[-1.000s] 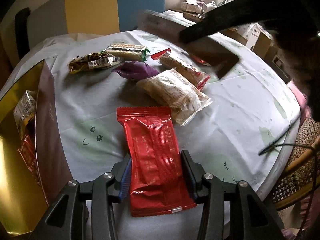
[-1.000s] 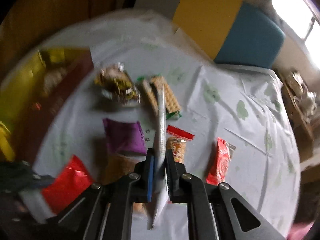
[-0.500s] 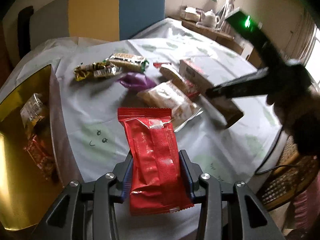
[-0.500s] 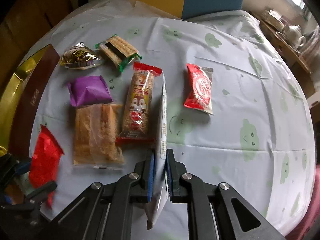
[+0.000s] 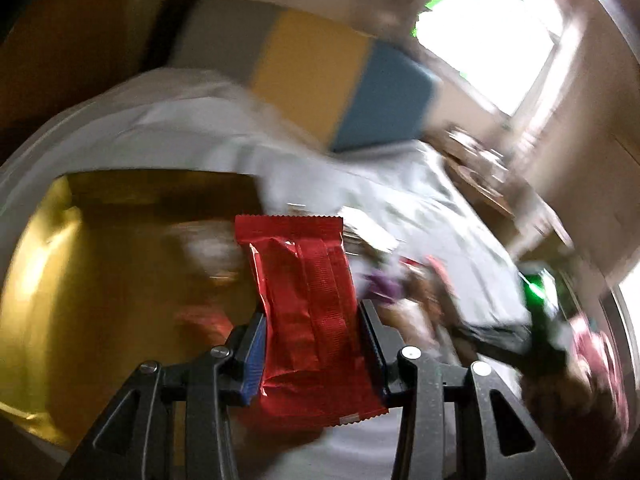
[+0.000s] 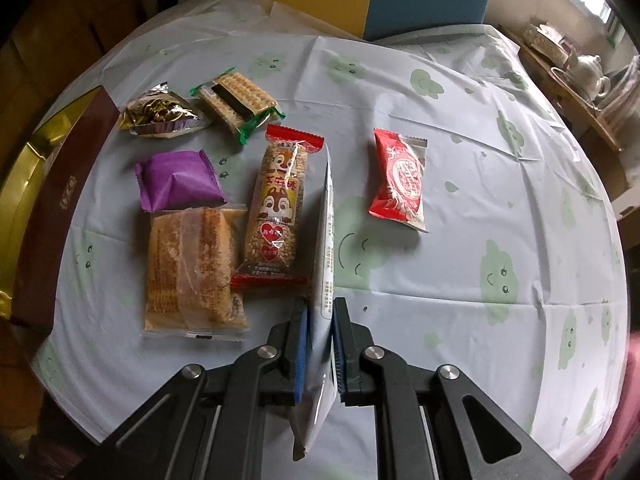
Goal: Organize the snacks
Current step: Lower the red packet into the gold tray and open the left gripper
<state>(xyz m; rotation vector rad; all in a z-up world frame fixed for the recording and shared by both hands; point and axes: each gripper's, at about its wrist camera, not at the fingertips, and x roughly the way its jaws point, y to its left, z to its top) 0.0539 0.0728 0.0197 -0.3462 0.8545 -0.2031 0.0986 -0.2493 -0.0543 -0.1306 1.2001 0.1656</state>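
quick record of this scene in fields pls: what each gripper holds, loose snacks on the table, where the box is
left gripper: shut on red packet, over the gold box; view blurred
right gripper: shut on white pouch, held edge-on over the table
table: pale cloth with green faces
loose snacks: purple packet, clear cake pack, squirrel bar, foil packet, wafer pack, red-white candy packet
gold box place: left table edge, beside the foil packet
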